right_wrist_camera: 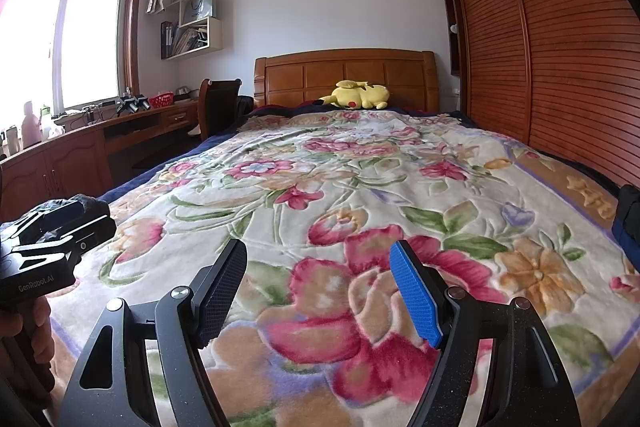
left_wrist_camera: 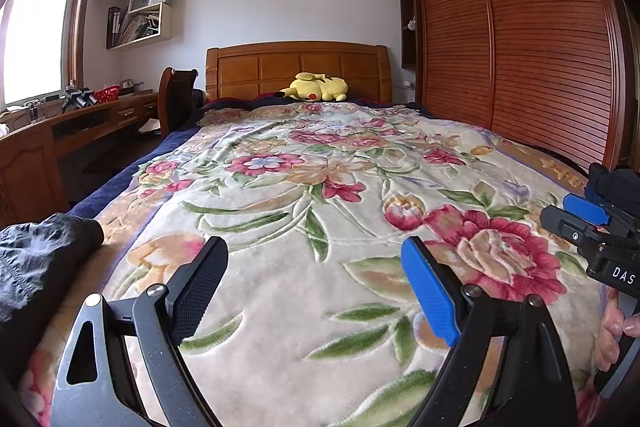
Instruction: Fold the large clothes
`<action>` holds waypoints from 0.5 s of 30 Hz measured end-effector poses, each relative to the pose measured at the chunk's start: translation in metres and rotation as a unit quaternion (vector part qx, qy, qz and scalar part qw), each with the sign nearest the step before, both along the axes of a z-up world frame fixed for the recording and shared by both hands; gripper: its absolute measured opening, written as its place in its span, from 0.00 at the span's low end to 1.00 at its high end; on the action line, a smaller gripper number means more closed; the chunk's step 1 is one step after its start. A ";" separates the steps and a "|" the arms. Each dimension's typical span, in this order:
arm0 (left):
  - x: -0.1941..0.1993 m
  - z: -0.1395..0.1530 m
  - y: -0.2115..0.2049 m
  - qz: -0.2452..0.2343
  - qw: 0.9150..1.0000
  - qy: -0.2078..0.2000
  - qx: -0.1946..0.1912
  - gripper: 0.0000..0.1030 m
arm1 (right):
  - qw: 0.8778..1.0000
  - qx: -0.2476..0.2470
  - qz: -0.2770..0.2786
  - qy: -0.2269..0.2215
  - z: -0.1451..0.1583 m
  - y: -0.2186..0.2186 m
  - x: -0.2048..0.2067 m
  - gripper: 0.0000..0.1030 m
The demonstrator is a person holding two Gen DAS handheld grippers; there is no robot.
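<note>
A dark grey crumpled garment (left_wrist_camera: pixel 36 259) lies at the near left edge of the bed, left of my left gripper (left_wrist_camera: pixel 316 259). The left gripper is open and empty, held above the floral blanket (left_wrist_camera: pixel 304 163). My right gripper (right_wrist_camera: pixel 318 259) is open and empty too, above the blanket (right_wrist_camera: pixel 360 163) near the bed's foot. The right gripper also shows at the right edge of the left wrist view (left_wrist_camera: pixel 580 219). The left gripper's body (right_wrist_camera: pixel 52 239) shows at the left of the right wrist view, with a bit of the dark garment (right_wrist_camera: pixel 90 202) behind it.
A yellow plush toy (left_wrist_camera: pixel 316 87) lies by the wooden headboard (left_wrist_camera: pixel 296 65). A wooden desk (left_wrist_camera: pixel 80 123) and chair (left_wrist_camera: pixel 176 99) stand left of the bed. Slatted wardrobe doors (left_wrist_camera: pixel 520 47) run along the right side.
</note>
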State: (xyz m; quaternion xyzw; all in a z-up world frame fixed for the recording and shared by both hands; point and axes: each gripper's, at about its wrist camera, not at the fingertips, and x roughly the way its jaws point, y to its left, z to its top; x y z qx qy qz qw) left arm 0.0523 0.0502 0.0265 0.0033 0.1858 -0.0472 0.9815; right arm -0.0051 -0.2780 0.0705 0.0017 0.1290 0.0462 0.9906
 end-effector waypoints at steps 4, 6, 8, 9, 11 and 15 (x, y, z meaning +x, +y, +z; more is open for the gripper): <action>0.000 0.000 0.000 0.000 1.000 0.000 0.002 0.86 | 1.000 0.000 0.002 0.002 0.000 -0.001 0.000 0.74; 0.000 0.000 0.000 0.000 1.000 0.000 0.001 0.86 | 1.000 0.000 0.002 0.001 0.000 -0.001 0.001 0.74; 0.000 0.000 0.000 -0.003 1.000 0.000 0.000 0.86 | 1.000 0.000 0.003 0.002 0.000 -0.001 0.001 0.74; -0.001 0.000 -0.001 -0.003 1.000 0.000 0.000 0.86 | 1.000 0.000 0.003 0.002 0.000 -0.001 0.001 0.74; -0.001 0.000 -0.001 -0.003 1.000 0.000 0.001 0.86 | 1.000 0.000 0.002 0.002 0.000 -0.001 0.001 0.74; -0.001 0.000 -0.001 -0.003 1.000 0.000 0.001 0.86 | 1.000 0.000 0.002 0.002 0.000 -0.001 0.001 0.74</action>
